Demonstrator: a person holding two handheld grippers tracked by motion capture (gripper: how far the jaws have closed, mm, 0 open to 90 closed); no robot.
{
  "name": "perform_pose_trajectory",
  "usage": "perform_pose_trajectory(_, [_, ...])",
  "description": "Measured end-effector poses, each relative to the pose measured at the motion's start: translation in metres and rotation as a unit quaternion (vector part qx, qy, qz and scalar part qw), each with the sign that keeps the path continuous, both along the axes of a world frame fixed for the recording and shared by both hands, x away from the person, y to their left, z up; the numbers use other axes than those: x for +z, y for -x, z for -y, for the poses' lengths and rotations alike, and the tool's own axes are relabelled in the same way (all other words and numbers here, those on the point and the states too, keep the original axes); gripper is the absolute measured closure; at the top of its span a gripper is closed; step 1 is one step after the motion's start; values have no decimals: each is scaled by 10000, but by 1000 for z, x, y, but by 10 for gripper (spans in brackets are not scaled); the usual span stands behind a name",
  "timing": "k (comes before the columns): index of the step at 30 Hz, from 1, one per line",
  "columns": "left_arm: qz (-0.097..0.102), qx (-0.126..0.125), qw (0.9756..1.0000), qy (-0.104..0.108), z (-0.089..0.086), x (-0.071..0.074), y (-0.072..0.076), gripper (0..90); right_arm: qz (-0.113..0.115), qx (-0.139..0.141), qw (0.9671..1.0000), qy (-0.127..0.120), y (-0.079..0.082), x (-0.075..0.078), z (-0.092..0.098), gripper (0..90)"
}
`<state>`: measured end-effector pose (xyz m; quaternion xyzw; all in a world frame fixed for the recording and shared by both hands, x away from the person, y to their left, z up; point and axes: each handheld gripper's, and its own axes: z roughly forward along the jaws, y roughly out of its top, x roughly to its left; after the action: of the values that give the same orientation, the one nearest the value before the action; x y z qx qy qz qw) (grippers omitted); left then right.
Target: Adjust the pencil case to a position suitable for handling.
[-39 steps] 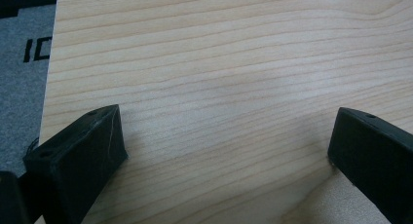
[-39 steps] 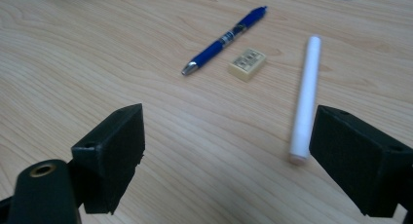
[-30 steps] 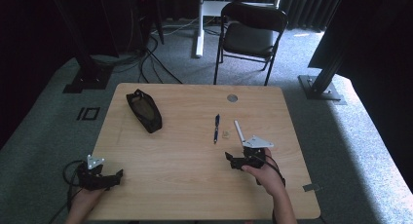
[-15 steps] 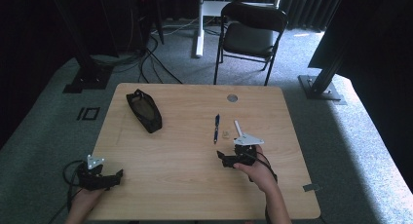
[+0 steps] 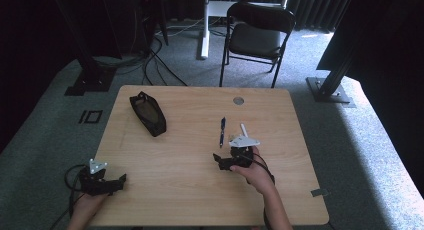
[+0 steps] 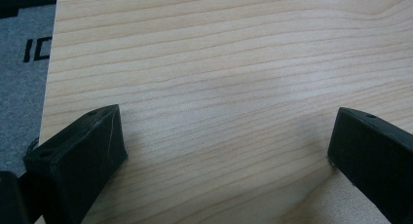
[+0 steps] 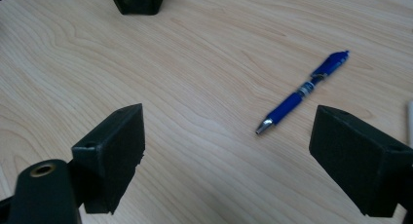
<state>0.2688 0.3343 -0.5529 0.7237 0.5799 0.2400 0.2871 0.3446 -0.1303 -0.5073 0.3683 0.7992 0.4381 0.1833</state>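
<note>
A blue pen (image 5: 222, 132) (image 7: 304, 90) lies on the wooden table (image 5: 190, 190), with a white pen (image 5: 243, 129) just right of it. A black pouch (image 5: 147, 114) (image 7: 138, 0) rests at the table's far left. My right gripper (image 5: 219, 161) (image 7: 229, 131) stands open just short of the blue pen, whose tip lies ahead between the jaws. At the near left edge of the table, my left gripper (image 5: 120, 182) (image 6: 224, 136) is open over bare wood with nothing between its jaws.
A round grommet (image 5: 238, 100) sits near the table's far edge. A black folding chair (image 5: 257, 37) and stand bases rest on the grey carpet beyond. A strip of tape (image 5: 319, 192) lies near the right front corner.
My right gripper has slid left across the table, closer to the blue pen's near end. The left gripper has stayed where it was.
</note>
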Motion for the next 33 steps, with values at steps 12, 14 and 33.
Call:
perform_pose_trajectory(12, [0,-1,10000,-2,0,0,0,4,-62,151,9999,-36,-6,-4,-28,130])
perform_pose_trajectory(14, [0,-2,10000,-3,0,0,0,4,-47,195,9998,-67,-8,-4,-33,130])
perform_pose_trajectory(33, [0,0,10000,-1,0,0,0,4,-20,462,9989,-87,-14,-7,-72,130])
